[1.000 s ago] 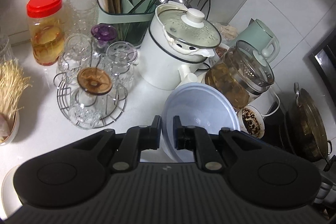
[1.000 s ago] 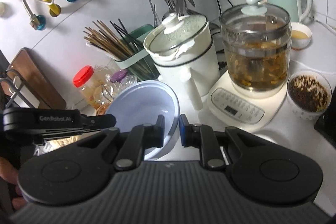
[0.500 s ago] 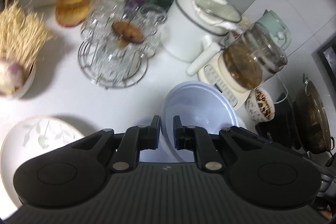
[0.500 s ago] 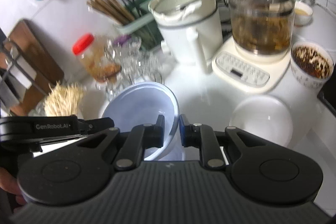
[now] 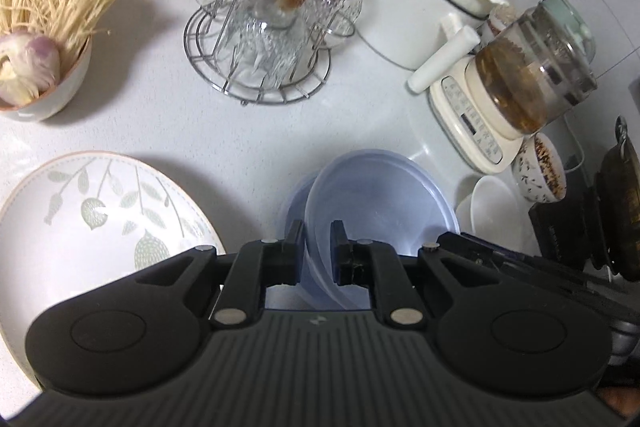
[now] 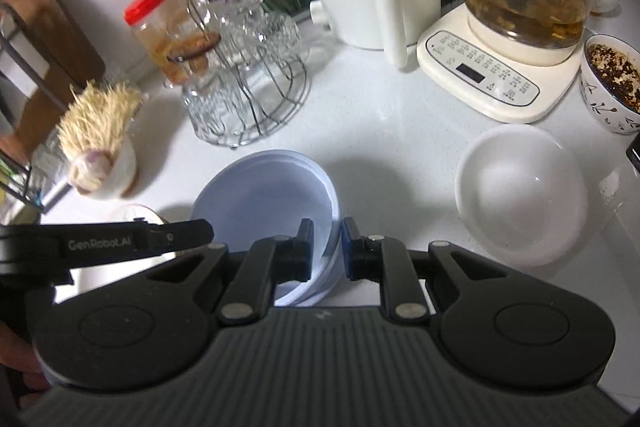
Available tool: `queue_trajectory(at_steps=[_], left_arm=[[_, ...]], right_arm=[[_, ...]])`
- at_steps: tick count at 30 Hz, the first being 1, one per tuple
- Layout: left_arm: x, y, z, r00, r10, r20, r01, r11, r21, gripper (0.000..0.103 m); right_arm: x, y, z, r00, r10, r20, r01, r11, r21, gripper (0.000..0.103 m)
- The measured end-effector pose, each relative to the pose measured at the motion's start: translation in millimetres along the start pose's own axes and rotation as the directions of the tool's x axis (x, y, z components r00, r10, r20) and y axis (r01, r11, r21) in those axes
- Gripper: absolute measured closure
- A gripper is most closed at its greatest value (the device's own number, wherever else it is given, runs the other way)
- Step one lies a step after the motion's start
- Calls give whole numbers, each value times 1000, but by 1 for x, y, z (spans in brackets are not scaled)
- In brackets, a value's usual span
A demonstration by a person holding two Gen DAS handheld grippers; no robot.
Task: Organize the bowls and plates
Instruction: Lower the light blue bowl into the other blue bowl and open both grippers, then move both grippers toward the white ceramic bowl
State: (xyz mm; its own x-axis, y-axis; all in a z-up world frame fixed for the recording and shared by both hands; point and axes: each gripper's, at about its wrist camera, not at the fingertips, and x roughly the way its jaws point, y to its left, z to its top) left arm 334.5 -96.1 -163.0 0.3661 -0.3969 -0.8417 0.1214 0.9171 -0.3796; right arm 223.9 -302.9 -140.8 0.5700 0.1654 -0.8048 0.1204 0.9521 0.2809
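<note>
From my left wrist camera I see the left gripper pinching the near rim of a pale blue translucent bowl, a rim wall caught between its black fingers. A second rim edge shows just behind the first, so there may be two nested bowls; I cannot tell for sure. Only this view shows the full leaf-patterned plate lying flat on the white counter to the left, and a dark pan at the far right.

My right wrist camera shows the right gripper pinching the opposite rim of the same bowl, with the left tool's black arm crossing in from the left. Only here is the plain white bowl fully visible, mouth up, well apart to the right.

The blue bowl is round, smooth plastic, its opening facing up and slightly tilted, sitting low over the counter between the plate and the white bowl. Beyond it a wire rack of cut glasses stands.
</note>
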Motion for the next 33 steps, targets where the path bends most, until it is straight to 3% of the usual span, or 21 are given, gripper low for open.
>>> queue_trajectory(at_steps=[15, 21, 27, 30, 33], left_arm=[[15, 10, -6, 999, 43, -22, -44, 999, -29, 89], [17, 3, -6, 997, 83, -9, -83, 996, 26, 89], [9, 4, -6, 997, 77, -1, -77, 997, -22, 70], [-2, 0, -5, 997, 76, 21, -75, 997, -16, 67], [-15, -4, -2, 997, 63, 37, -62, 998, -23, 67]], right_arm=[[28, -3, -8, 997, 27, -76, -28, 999, -14, 84], [33, -5, -9, 997, 32, -69, -35, 999, -41, 83], [26, -6, -4, 997, 48, -56, -50, 998, -40, 81], [16, -4, 0, 998, 62, -31, -63, 997, -49, 66], [4, -2, 4, 998, 65, -3, -65, 997, -49, 65]])
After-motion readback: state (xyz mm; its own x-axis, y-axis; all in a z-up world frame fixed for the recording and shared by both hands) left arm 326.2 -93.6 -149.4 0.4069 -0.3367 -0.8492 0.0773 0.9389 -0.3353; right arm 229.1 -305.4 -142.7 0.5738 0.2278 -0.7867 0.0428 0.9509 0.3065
